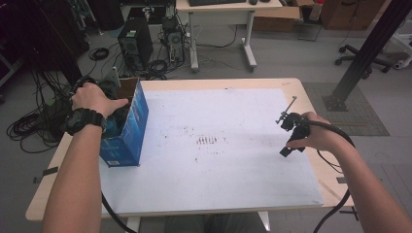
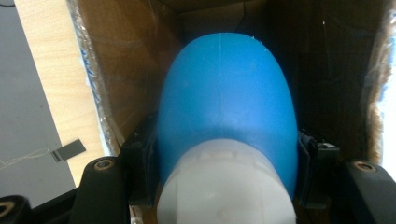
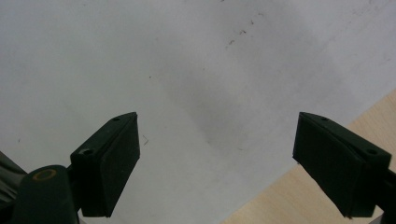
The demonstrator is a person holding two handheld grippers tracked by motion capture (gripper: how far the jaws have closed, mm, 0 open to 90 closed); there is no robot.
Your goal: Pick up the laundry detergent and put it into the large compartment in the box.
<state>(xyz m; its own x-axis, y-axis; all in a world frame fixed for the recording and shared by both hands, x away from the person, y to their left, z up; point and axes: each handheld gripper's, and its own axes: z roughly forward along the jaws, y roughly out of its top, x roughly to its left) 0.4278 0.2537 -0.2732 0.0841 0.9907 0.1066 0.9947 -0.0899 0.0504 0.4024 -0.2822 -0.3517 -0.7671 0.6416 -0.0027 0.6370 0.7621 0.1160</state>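
Left gripper [image 2: 224, 205] is clamped on a blue bottle with a white cap [image 2: 226, 121] inside the open blue carton [image 1: 127, 127] at the table's left, placement or withdrawal in hand; right gripper [image 3: 217, 163] hangs open over the white sheet [image 3: 196, 70]; next move needs carton-wall clearance.

My bench is a light wood table [image 1: 301, 92] w/ a white sheet [image 1: 228, 145] over most of the top, scuffed dark near the middle. Grey floor [image 1: 291, 63] beyond. Far side: a white desk [image 1: 221, 9] on white legs w/ a keyboard [image 1: 216, 2], a black PC tower [image 1: 135, 44] beside it, black cables [image 1: 29, 126] coiled at left. Black slanted post [image 1: 367, 48] at right, office chair base [image 1: 362, 56] behind it. Light is dim and even.
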